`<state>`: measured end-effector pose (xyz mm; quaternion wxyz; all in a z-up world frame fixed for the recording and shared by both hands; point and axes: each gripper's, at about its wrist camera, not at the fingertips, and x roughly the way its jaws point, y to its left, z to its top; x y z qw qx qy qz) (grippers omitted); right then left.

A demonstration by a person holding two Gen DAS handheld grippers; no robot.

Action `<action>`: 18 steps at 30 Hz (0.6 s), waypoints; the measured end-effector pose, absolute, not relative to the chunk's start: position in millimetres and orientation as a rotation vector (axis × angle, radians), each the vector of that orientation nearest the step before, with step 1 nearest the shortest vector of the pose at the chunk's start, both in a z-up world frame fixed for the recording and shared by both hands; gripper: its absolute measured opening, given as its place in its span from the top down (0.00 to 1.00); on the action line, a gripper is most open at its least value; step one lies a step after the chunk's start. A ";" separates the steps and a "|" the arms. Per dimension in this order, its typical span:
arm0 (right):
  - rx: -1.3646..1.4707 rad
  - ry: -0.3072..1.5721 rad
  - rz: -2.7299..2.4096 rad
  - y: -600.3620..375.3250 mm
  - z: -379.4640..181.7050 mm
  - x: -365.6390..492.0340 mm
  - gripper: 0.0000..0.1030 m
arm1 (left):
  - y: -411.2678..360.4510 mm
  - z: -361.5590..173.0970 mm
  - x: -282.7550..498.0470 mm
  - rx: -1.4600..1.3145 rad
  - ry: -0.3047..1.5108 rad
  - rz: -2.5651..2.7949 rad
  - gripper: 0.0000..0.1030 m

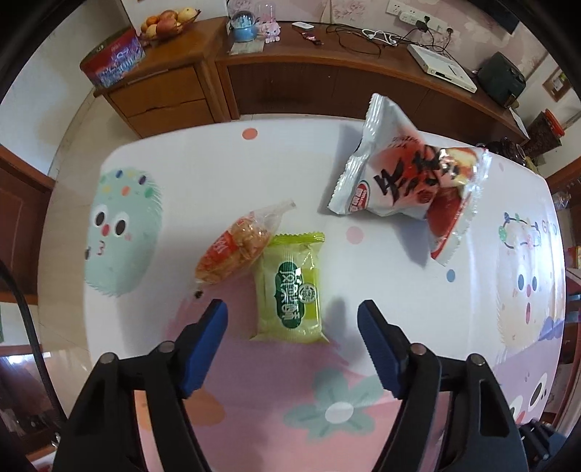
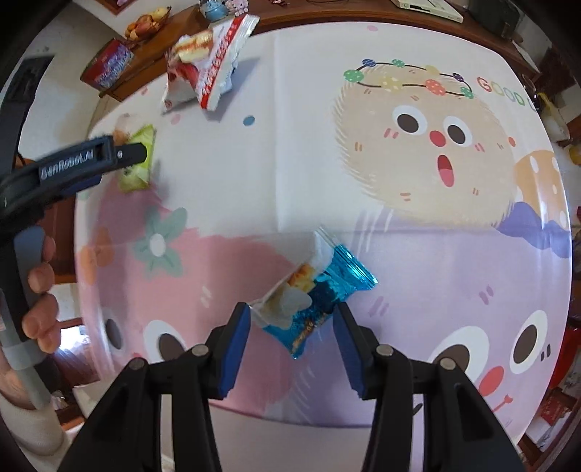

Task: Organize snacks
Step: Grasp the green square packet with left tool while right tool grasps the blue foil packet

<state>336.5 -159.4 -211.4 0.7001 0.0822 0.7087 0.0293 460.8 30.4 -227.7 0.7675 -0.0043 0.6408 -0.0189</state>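
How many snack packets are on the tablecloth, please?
4 clearly: green plastic packet at the left gripper, orange-and-clear packet beside it, white-and-red packet farther back, blue foil packet at the right gripper; overlapping wrappers may hide more.

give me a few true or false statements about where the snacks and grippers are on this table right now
1. The green packet lies flat on the table between the open fingers of the left gripper. True.
2. The orange cracker packet sits far from the green packet, at the opposite table edge. False: it lies right beside it, touching its upper left corner.
3. The right gripper is over a blue packet. True, with its pads either side and not yet pressing it.
4. The large white and red bag is held by the left gripper. False: it rests on the table, apart from the fingers.
5. A bowl of fruit stands on the wooden cabinet behind the table. True.
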 end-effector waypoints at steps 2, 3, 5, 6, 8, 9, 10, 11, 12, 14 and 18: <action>0.176 1.587 0.071 -155.6 -218.7 334.7 0.67 | 30.1 -232.5 462.4 -0.017 1.390 -0.034 0.30; 0.171 1.587 0.073 -154.8 -220.2 333.7 0.68 | 28.9 -234.9 463.5 -0.017 1.391 -0.031 0.30; 0.161 1.580 0.078 -154.0 -223.5 330.8 0.71 | 26.8 -240.1 464.1 -0.010 1.396 -0.023 0.38; 0.156 1.572 0.085 -153.5 -223.2 329.7 0.71 | 25.3 -243.0 463.9 -0.005 1.404 -0.017 0.41; 0.151 1.561 0.091 -154.0 -222.4 327.4 0.72 | 22.6 -243.9 464.0 -0.001 1.383 -0.019 0.49; 0.154 1.558 0.095 -155.1 -221.6 327.0 0.72 | 20.2 -243.7 463.1 0.005 1.377 -0.026 0.52; 0.156 1.555 0.099 -155.8 -221.8 326.7 0.73 | 17.7 -242.4 462.3 0.013 1.368 -0.031 0.62; 0.159 1.551 0.102 -156.3 -221.5 326.2 0.74 | 16.0 -240.8 461.1 0.016 1.357 -0.037 0.65; 0.162 1.549 0.106 -157.3 -221.3 325.2 0.74 | 15.3 -240.7 460.0 0.020 1.353 -0.036 0.65; 0.170 1.538 0.114 -159.6 -219.5 322.7 0.77 | 13.7 -240.0 454.4 0.034 1.333 -0.024 0.66; 0.175 1.503 0.124 -166.1 -207.0 314.9 0.78 | 10.4 -231.4 443.2 0.036 1.316 -0.005 0.66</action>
